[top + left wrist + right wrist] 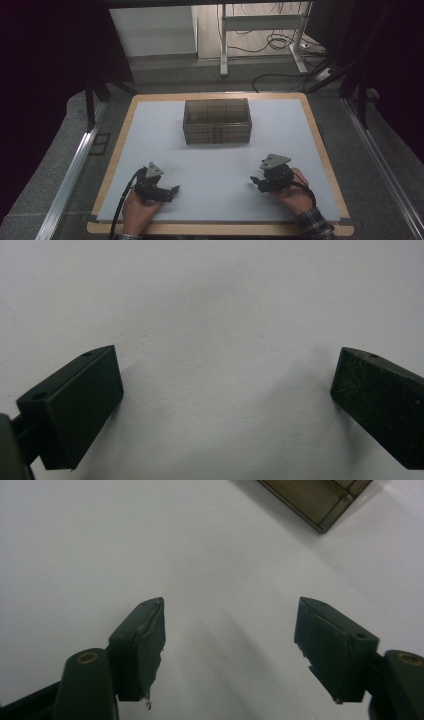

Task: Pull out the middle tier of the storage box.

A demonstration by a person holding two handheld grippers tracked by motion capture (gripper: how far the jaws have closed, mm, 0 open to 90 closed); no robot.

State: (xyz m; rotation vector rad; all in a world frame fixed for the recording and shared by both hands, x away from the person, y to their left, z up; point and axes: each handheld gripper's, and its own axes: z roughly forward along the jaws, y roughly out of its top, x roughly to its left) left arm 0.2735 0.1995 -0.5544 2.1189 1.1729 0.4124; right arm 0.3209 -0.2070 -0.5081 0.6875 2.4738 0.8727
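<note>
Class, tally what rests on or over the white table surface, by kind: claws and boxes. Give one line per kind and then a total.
Claws: 2, the left claw and the right claw, both black with jaws apart and nothing between them.
Boxes: 1, a brownish see-through box at the far middle of the table.
Total: 3

Obstacle, one: translucent brown-grey rectangular plastic box with inner dividers, standing at 12 o'clock on the white-topped, wood-edged surface, toward the far edge.

Free room: bare lanes on both flanks of the box, at 10 and 2 o'clock; a broad bare stretch from centre to 6 o'clock, between box and near edge.

Left claw at 7 o'clock, right claw at 5 o'clock; open surface lies between them, and nothing sits between either's jaws.
</note>
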